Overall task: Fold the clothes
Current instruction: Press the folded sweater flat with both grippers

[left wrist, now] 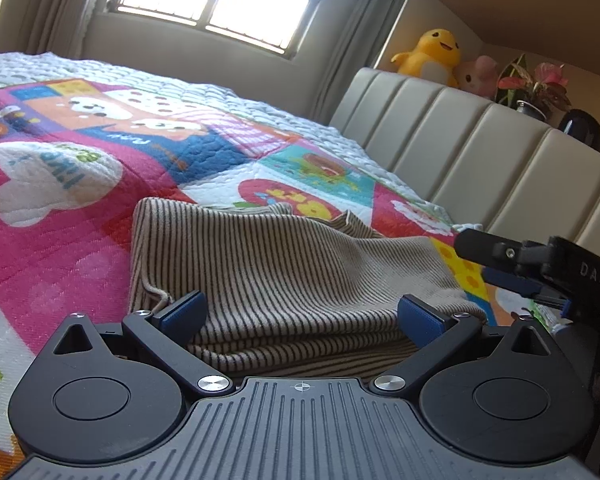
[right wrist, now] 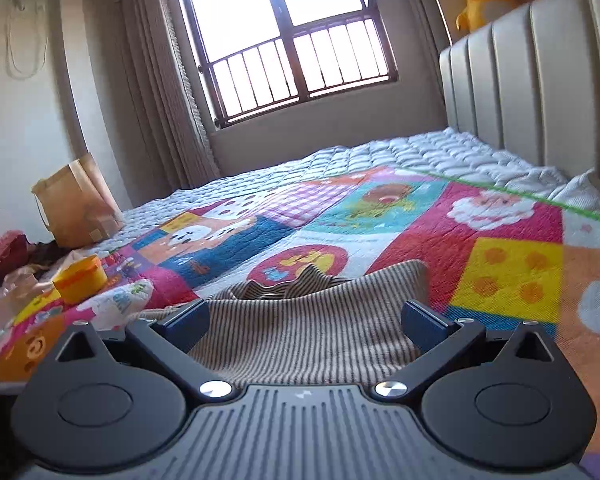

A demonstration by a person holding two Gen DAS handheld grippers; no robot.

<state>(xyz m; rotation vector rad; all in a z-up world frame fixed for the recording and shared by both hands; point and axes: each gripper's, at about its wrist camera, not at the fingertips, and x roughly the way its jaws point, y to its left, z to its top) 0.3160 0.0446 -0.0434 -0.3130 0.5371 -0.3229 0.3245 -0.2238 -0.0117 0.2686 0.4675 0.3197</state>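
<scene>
A beige garment with thin dark stripes [left wrist: 284, 264] lies folded in layers on the colourful quilt [left wrist: 68, 184]. My left gripper [left wrist: 302, 314] is open, its blue pads on either side of the garment's near folded edge, with nothing pinched. The right gripper [left wrist: 496, 264] shows at the right of the left wrist view, just past the garment's right edge. In the right wrist view the striped garment [right wrist: 300, 320] lies between the spread fingers of my right gripper [right wrist: 304, 320], which is open and low over the cloth. The garment's far edge is rumpled.
A padded beige headboard [left wrist: 480, 152] runs along the right side, with a yellow plush toy [left wrist: 432, 56] and a potted plant [left wrist: 536, 88] on the ledge above. A yellow tub [right wrist: 80, 280], a brown paper bag [right wrist: 76, 204] and loose clothes [right wrist: 4, 252] sit at the bed's left side. A window [right wrist: 292, 36] is beyond.
</scene>
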